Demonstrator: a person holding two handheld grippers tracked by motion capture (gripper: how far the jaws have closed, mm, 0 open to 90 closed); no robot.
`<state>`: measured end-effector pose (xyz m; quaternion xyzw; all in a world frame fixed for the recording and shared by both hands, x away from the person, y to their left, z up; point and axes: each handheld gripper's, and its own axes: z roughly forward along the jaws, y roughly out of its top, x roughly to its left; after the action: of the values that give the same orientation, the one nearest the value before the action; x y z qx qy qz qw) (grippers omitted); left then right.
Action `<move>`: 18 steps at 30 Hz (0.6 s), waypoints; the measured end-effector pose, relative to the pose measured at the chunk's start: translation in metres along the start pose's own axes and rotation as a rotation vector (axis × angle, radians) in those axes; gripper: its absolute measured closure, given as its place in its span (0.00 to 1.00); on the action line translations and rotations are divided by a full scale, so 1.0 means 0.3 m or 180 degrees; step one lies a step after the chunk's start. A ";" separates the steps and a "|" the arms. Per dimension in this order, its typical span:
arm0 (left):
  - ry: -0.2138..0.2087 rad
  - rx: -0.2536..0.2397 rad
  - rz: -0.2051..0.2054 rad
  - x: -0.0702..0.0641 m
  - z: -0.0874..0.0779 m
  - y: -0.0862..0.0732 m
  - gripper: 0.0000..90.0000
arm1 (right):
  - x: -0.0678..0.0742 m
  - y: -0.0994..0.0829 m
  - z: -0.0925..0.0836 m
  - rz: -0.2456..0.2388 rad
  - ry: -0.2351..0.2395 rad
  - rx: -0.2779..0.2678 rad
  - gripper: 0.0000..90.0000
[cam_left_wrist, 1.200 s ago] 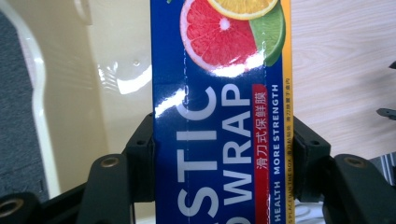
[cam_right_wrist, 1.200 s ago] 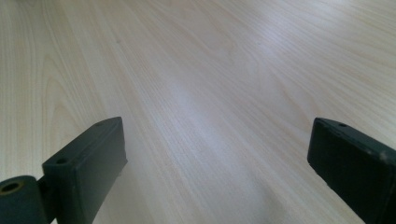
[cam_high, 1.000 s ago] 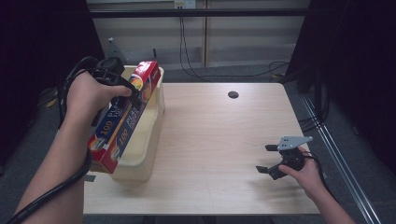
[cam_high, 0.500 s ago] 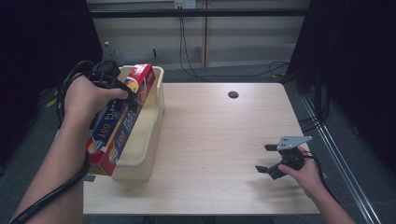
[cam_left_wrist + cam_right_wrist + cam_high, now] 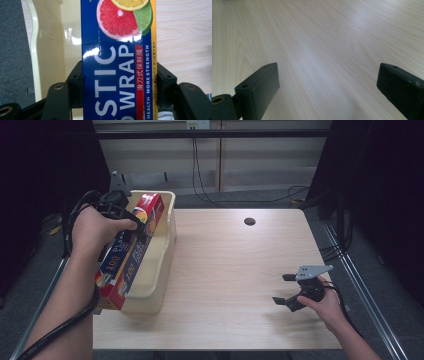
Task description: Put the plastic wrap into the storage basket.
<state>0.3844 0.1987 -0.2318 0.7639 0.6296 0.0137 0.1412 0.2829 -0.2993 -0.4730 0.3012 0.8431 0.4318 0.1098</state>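
The left gripper (image 5: 134, 226) pinches the plastic wrap box (image 5: 117, 62) between its 2 jaws; the right gripper (image 5: 285, 288) has jaws spread wide over bare table (image 5: 317, 50).

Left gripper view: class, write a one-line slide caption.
Left tongs clamp a blue plastic wrap box above the cream tub beside the wooden table.

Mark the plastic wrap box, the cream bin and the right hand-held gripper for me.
plastic wrap box (image 5: 131, 251): high view, on its blue printed face.
cream bin (image 5: 169, 227): high view, on its right-hand rim.
right hand-held gripper (image 5: 282, 288): high view, midway between its open fingertips.
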 end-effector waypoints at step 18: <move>0.0002 0.0061 -0.0100 0.023 0.047 0.001 0.45 | 0.001 0.001 0.003 -0.0024 0.0011 0.0002 0.05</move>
<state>0.3887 0.2025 -0.2463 0.7552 0.6417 0.0057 0.1339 0.2834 -0.2983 -0.4732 0.2973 0.8445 0.4316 0.1099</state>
